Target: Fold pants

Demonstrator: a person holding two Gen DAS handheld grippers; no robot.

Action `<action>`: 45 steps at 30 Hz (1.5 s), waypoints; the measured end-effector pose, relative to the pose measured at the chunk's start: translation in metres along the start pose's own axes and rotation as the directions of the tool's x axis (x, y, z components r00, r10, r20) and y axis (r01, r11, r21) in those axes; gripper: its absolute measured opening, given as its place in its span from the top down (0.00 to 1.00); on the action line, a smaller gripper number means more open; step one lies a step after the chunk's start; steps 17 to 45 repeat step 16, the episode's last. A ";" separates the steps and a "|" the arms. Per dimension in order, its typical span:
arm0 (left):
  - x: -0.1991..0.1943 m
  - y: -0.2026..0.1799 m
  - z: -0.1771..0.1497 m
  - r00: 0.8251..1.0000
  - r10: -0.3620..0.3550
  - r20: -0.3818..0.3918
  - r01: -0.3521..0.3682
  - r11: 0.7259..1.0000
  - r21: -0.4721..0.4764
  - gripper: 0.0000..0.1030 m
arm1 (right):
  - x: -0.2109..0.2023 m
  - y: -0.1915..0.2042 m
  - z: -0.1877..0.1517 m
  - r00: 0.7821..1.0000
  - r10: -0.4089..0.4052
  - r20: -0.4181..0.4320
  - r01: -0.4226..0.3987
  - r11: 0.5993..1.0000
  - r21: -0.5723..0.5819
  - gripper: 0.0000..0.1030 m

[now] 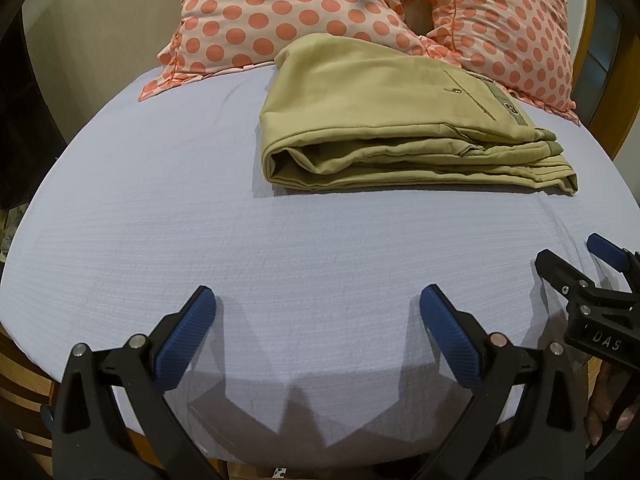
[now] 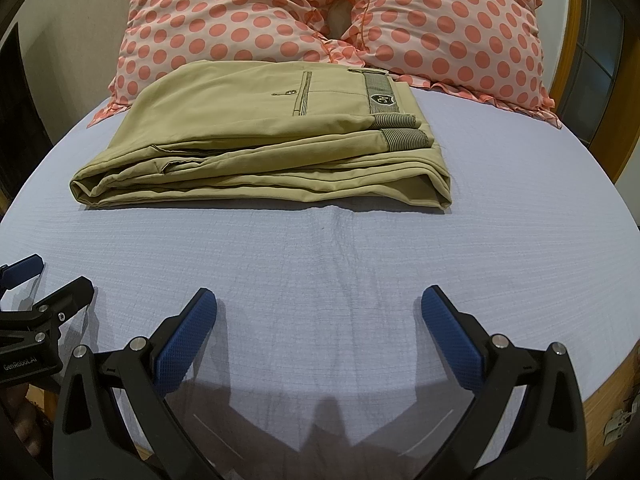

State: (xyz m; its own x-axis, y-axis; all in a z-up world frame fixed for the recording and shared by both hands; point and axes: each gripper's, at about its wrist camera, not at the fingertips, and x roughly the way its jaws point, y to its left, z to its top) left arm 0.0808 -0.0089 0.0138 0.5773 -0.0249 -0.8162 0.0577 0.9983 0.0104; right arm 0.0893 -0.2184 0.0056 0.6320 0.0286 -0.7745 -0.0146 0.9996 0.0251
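Observation:
Khaki pants (image 1: pixel 400 120) lie folded into a thick rectangle on the lilac bed sheet (image 1: pixel 240 240), waistband to the right; they also show in the right wrist view (image 2: pixel 260 144), with a back pocket and a striped waistband patch on top. My left gripper (image 1: pixel 318 308) is open and empty, low over the sheet, well short of the pants. My right gripper (image 2: pixel 319 308) is open and empty, also near the bed's front edge. The right gripper shows at the right edge of the left wrist view (image 1: pixel 580 276), and the left gripper at the left edge of the right wrist view (image 2: pixel 44 280).
Two pink pillows with coral dots (image 1: pixel 280 12) (image 2: pixel 460 28) stand behind the pants against the headboard. The wooden bed frame (image 2: pixel 612 380) shows under the sheet's front edge. A window with a wooden frame (image 2: pixel 600 60) is at the right.

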 end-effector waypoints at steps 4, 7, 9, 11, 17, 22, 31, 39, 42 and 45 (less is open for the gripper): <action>0.000 0.000 0.000 1.000 0.000 -0.001 0.000 1.000 -0.001 0.02 | 0.000 0.000 0.000 1.000 -0.001 0.001 0.001 1.000 0.000 0.01; 0.001 0.000 -0.001 1.000 0.000 -0.004 0.000 1.000 0.001 0.02 | 0.000 0.000 0.000 1.000 0.000 0.000 0.000 1.000 0.000 0.01; 0.001 0.000 -0.001 1.000 0.000 -0.005 0.000 1.000 0.001 0.02 | 0.000 0.000 0.000 1.000 -0.001 0.000 0.001 1.000 0.000 0.01; 0.001 0.000 0.000 1.000 0.000 -0.007 0.000 1.000 -0.001 0.02 | 0.000 0.000 0.000 1.000 -0.001 0.000 0.001 1.000 0.000 0.01; 0.001 0.000 -0.001 1.000 0.001 -0.001 -0.001 1.000 0.001 0.02 | 0.000 0.000 0.000 1.000 -0.001 0.000 0.001 1.000 0.001 0.01; 0.001 0.000 -0.001 1.000 0.001 -0.001 -0.001 1.000 0.001 0.02 | 0.000 0.000 0.000 1.000 -0.001 0.000 0.001 1.000 0.001 0.01; 0.001 0.000 -0.001 1.000 0.001 -0.001 -0.001 1.000 0.001 0.02 | 0.000 0.000 0.000 1.000 -0.001 0.000 0.001 1.000 0.001 0.01; 0.001 0.000 -0.001 1.000 0.001 -0.001 -0.001 1.000 0.001 0.02 | 0.000 0.000 0.000 1.000 -0.001 0.000 0.001 1.000 0.001 0.01; 0.001 0.000 -0.001 1.000 0.001 -0.001 -0.001 1.000 0.001 0.02 | 0.000 0.000 0.000 1.000 -0.001 0.000 0.001 1.000 0.001 0.01; 0.001 0.000 -0.001 1.000 0.001 -0.001 -0.001 1.000 0.001 0.02 | 0.000 0.000 0.000 1.000 -0.001 0.000 0.001 1.000 0.001 0.01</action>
